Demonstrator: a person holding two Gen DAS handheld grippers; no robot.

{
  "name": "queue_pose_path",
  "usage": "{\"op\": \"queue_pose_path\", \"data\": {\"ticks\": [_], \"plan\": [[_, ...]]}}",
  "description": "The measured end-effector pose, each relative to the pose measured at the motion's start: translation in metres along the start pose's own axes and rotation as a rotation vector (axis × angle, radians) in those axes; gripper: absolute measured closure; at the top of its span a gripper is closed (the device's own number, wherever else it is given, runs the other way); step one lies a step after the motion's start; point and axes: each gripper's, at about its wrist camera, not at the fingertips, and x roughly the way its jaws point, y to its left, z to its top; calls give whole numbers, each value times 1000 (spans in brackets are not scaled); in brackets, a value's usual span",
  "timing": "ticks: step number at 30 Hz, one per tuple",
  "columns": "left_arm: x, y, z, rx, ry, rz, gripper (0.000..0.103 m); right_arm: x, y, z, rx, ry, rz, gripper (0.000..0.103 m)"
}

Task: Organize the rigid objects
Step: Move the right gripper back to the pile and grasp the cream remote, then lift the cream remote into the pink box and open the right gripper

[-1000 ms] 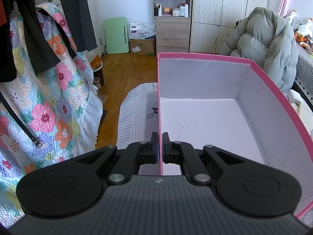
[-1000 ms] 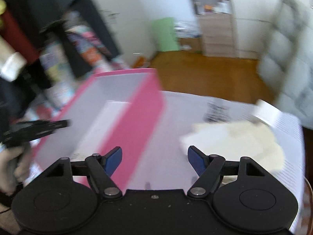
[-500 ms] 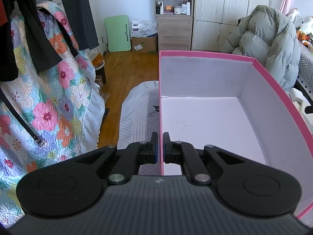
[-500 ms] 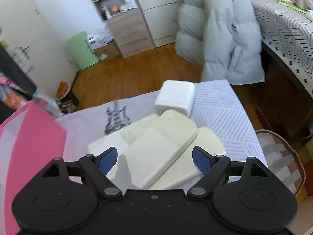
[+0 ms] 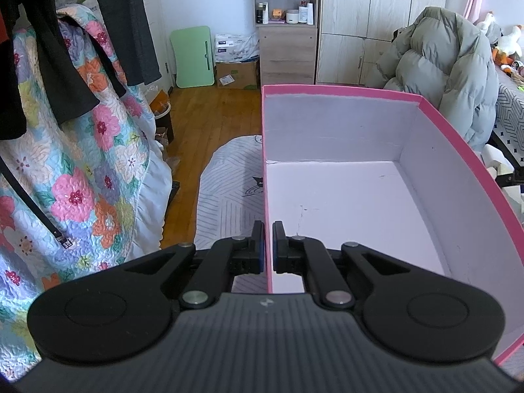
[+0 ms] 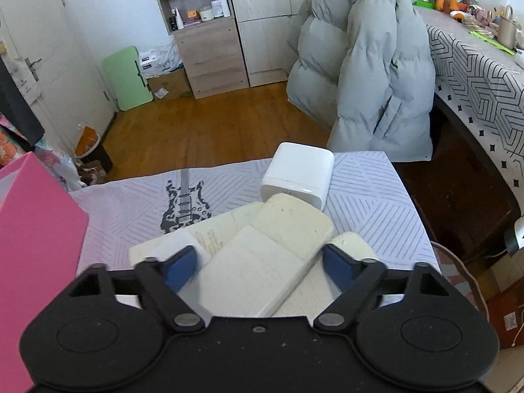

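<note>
Pink box (image 5: 344,196) wall pinched by left claw (image 5: 268,245), interior empty, near-side edge gripped

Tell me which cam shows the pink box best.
Left wrist: the pink box fills the frame, its bare white inside and pink rim visible, the left gripper shut on its near wall. Right wrist catches only a pink outer corner at the left edge.

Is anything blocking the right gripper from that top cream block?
Nothing visible. The right gripper is open, its jaws just closing a little, and the top cream block already lies between its fingers, crossed over a lower block. The white box sits behind it.
</note>
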Motion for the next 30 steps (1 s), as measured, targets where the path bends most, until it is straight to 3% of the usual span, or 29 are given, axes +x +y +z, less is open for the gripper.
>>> {"op": "queue_pose_path", "data": {"ticks": [3,6,12,15,21,24,25,30], "plan": [[0,2,0,-6,-2,-5,98,-7,-2,-2,-6,23,66,32],[0,5,0,-13,-2,-12,98,-11,3,-4,-43,43,68,34],[0,5,0,-11,-3,-12,98,-3,14,3,-94,71,16,31],[0,6,0,-10,-3,-11,98,5,14,9,-76,70,6,26],[0,5,1,-12,-2,-13,98,17,10,20,-57,58,-25,25],[0,6,0,-11,-3,-12,98,18,7,20,-38,57,-7,28],[0,5,0,-11,-3,-11,98,17,7,20,-39,49,-5,36],[-1,5,1,-10,-3,-10,98,5,-2,17,-3,7,89,38]]}}
